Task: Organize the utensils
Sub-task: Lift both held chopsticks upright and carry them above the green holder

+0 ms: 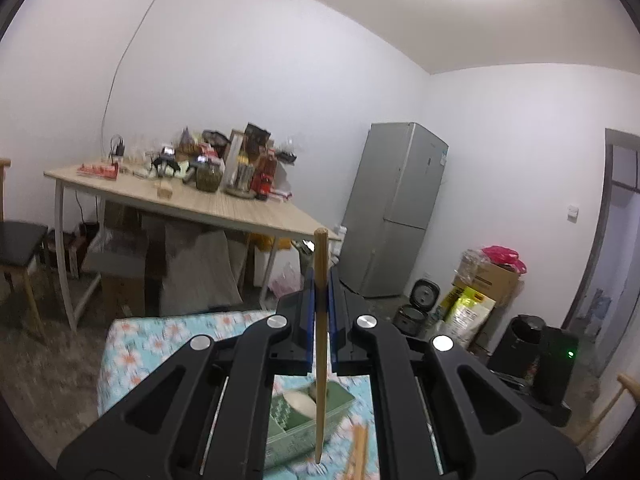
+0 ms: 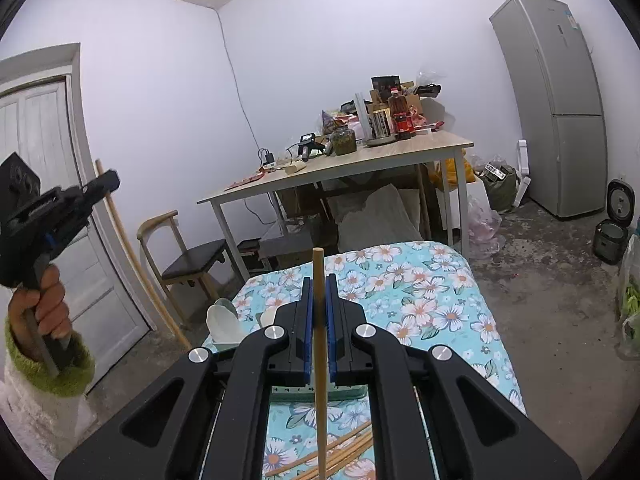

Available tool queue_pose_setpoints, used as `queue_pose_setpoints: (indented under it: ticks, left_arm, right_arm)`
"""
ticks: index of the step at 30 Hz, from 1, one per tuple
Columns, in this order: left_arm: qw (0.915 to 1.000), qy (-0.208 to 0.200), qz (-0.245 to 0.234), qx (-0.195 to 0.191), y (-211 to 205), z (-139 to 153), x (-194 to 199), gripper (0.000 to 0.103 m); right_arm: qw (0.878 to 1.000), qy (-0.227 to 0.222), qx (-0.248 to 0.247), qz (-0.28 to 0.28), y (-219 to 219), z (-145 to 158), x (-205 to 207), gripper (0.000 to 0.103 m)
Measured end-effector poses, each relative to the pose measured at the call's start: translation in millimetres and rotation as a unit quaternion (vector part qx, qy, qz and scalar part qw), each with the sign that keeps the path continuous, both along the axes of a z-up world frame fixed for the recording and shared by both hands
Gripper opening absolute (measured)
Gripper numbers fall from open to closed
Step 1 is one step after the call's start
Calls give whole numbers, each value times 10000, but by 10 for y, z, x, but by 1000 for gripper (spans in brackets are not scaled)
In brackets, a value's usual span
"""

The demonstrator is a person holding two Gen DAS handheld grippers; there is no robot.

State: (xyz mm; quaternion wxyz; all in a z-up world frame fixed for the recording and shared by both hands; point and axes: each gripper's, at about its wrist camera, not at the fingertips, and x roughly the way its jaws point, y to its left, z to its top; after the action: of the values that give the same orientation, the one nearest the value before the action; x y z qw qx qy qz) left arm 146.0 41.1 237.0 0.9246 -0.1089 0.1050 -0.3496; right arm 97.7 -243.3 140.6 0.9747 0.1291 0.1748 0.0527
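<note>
Wooden chopsticks are standing upright, one (image 1: 320,320) pinched in my left claw (image 1: 320,280), another (image 2: 319,320) in my right claw (image 2: 319,292).

Tray (image 1: 296,436) with bowl (image 1: 298,402) on near desk (image 2: 440,304), loose chopsticks (image 2: 340,452) beside it; cluttered far desk (image 2: 340,168) behind, fridge (image 2: 560,108) to its right.

loose chopsticks (image 2: 340,454) cut off, tray (image 1: 296,424) blurred

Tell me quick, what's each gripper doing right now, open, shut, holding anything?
Left gripper: shut on a wooden chopstick, held upright.
Right gripper: shut on another wooden chopstick, also upright.
</note>
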Motion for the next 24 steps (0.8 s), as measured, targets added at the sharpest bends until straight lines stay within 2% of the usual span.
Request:
queue_pose_setpoints:
  ticks: [8,11,18,24]
  left_arm:
    - [9998,-3,162,70,-143,15,303,5]
    - [9996,-2,229,155,-242,-54,412,5]
    - [9997,90,215,45,-387,-249,653,5]
    - [9990,284,341,60,-496,-525,847,5]
  right_arm:
    - [10000,26,36,-35,-53,-29,75,6]
    - [9999,32,93,-36,-78,-45,95,6]
    - [9999,92,98,-74,-104,-72,174,6]
    - [9998,162,93,-101,-114,-97,214,6]
